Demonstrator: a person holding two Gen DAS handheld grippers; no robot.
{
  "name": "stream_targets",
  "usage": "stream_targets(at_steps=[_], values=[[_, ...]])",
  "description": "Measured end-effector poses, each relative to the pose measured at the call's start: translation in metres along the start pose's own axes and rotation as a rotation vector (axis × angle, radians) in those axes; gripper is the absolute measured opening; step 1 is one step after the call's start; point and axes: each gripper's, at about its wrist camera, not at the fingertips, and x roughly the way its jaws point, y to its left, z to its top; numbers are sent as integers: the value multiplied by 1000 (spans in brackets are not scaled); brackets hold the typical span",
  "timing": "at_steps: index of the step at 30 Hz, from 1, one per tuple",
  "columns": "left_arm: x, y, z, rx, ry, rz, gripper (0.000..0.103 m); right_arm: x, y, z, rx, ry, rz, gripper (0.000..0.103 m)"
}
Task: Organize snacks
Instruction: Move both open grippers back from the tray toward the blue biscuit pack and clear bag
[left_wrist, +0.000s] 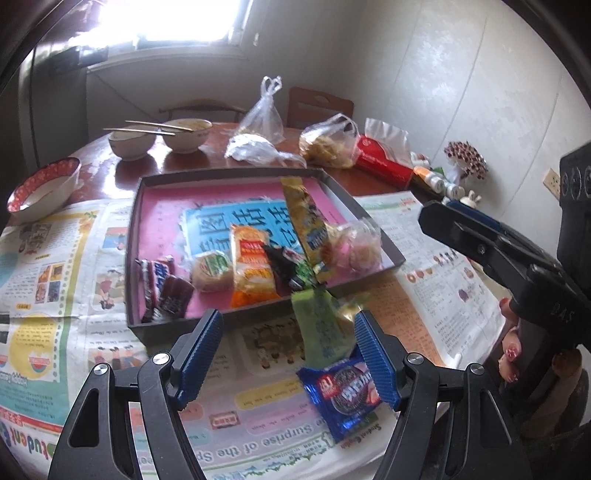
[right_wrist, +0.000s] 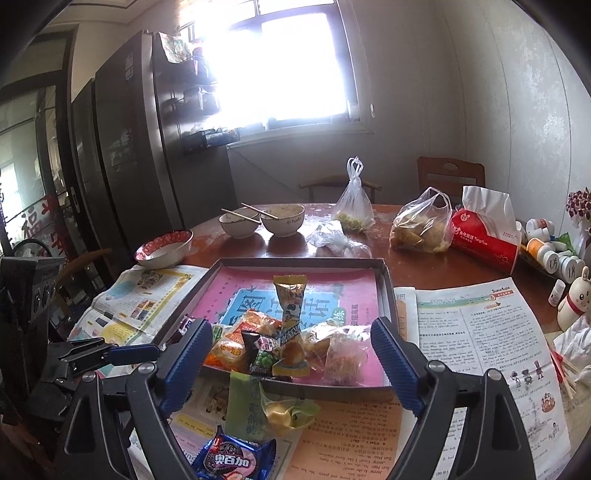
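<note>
Both claws hang open and empty over the newspaper. Nearest the left gripper, a blue cookie packet lies just inside its right pad, touching or nearly so; the view does not settle which. Just beyond its tips lies a green wrapper, with the tray farther ahead, already holding most of the snacks. The right gripper hovers with the green wrapper below its gap and the blue packet at the near edge.

The step in hand looks like collecting the last two loose snacks. Next would be sliding a pad under a flat, slippery packet.

The blue packet is cut off in the right view; glare washes out the window.
</note>
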Motion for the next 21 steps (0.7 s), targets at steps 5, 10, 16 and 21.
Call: stream_targets(at_steps=[5, 10, 16, 21], values=[[6, -7, -9, 3, 39, -22, 75, -1, 0, -6, -7, 20, 6, 88], [12, -16, -18, 15, 79, -40, 75, -1, 0, -14, -12, 42, 11, 88], [21, -29, -28, 26, 118, -58, 75, -3, 2, -18, -17, 54, 16, 88], [30, -39, -33, 37, 151, -63, 75, -5, 3, -20, -25, 57, 16, 88]])
